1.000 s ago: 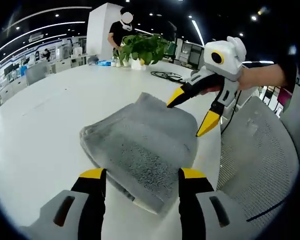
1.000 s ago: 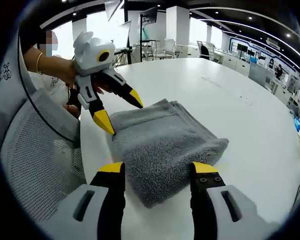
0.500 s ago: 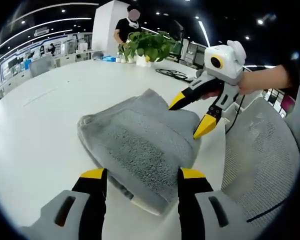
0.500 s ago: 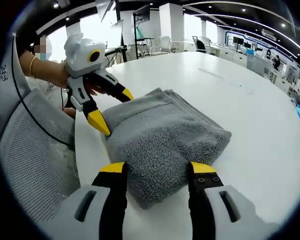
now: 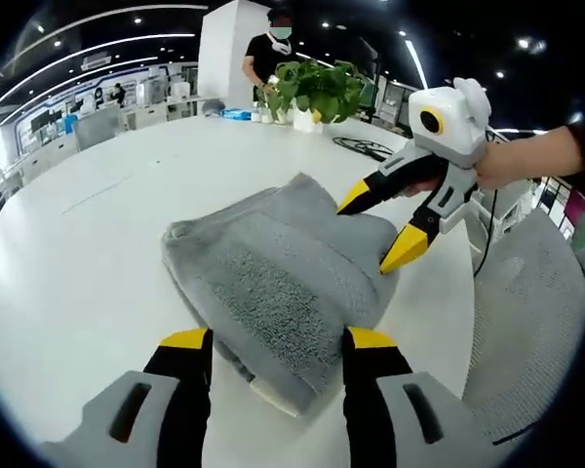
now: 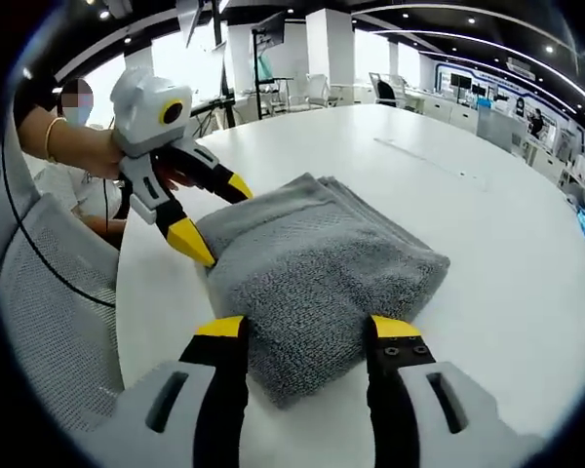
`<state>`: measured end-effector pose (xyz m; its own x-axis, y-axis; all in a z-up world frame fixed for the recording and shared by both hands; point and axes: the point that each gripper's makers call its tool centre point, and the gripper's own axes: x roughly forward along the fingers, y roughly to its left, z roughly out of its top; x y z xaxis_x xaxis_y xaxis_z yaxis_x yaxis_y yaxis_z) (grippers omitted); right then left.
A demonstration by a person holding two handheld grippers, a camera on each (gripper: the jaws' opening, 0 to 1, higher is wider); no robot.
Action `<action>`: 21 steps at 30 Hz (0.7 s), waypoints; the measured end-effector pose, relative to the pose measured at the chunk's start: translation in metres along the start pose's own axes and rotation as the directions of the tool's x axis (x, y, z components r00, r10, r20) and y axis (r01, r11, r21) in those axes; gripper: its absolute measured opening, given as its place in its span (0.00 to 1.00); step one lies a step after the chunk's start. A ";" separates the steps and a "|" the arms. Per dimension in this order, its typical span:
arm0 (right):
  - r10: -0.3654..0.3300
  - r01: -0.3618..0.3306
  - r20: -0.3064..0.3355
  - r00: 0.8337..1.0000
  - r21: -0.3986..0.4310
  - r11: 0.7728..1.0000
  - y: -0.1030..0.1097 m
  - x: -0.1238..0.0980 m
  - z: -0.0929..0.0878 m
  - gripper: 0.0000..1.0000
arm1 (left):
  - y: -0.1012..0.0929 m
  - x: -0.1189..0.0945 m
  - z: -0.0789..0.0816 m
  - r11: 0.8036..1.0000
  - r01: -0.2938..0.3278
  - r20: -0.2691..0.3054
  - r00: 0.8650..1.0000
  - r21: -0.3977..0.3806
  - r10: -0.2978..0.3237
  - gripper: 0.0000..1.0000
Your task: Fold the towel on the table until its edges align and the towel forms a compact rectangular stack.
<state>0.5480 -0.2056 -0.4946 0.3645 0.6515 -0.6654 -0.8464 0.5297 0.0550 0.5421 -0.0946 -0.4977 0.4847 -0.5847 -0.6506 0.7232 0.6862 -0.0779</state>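
A grey towel (image 5: 273, 268) lies folded into a thick rectangular stack on the white table (image 5: 97, 244). In the left gripper view my left gripper (image 5: 278, 343) stands open, its yellow-tipped jaws on either side of the stack's near corner. My right gripper (image 5: 378, 229) comes in from the right, open, with one tip above the towel's far end and one beside it. From the right gripper view the towel (image 6: 317, 253) shows its folded layers at the far edge. My right gripper (image 6: 307, 330) is open around its near end, and my left gripper (image 6: 214, 213) is open at the far left end.
A potted plant (image 5: 317, 88) stands at the table's far side with a person (image 5: 278, 44) behind it. A black cable coil (image 5: 366, 148) lies near the plant. A grey mesh chair (image 5: 531, 322) stands close to the table edge, also seen as the chair (image 6: 44, 292).
Both views have shifted a little with the hands. The towel has kept its folded shape and both grippers have stayed open at its two ends.
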 end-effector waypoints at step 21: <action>-0.126 0.120 0.067 0.990 0.099 0.988 0.009 -0.057 0.011 0.50 | -0.001 -0.067 0.015 0.990 -0.095 0.150 0.983 -0.101 0.109 0.60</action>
<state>0.5234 -0.2322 -0.4479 0.4936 0.6140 -0.6159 -0.7540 0.6551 0.0488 0.5164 -0.0620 -0.4430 0.6292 -0.5643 -0.5344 0.6204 0.7789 -0.0920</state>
